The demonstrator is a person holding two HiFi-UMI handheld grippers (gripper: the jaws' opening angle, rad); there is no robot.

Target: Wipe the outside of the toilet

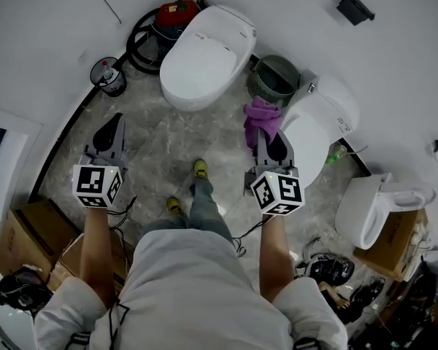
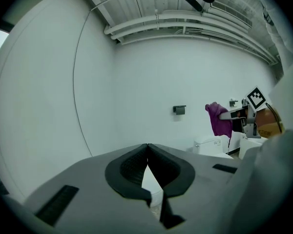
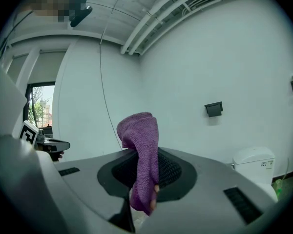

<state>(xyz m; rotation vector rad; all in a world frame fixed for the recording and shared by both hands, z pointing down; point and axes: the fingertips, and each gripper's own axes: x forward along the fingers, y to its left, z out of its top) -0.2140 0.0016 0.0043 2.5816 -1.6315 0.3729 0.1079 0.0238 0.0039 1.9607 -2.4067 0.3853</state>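
The right gripper (image 3: 144, 172) had its jaws squeezed tight on a purple cloth (image 3: 139, 135). The cloth stuck up above the jaws and flopped over. A small bit hung down below. The left gripper (image 2: 147, 150) had its jaws pressed together with nothing in them. It was out at the left, well apart from any toilet.

In the head view, the cloth was just left of the right toilet (image 1: 314, 126). The far toilet (image 1: 204, 49) stood further off, and a third toilet (image 1: 372, 206) was nearer, at the right. I could not tell which one was to be wiped, but the right toilet was closest to the cloth.

I think the wiping had not begun, as the cloth touched nothing. To do it well, the squeeze should be firm so the cloth does not slip. The floppy part should go flat on the toilet's side, then rub in long, slow strokes. The hard jaws should not scrape the shiny white.
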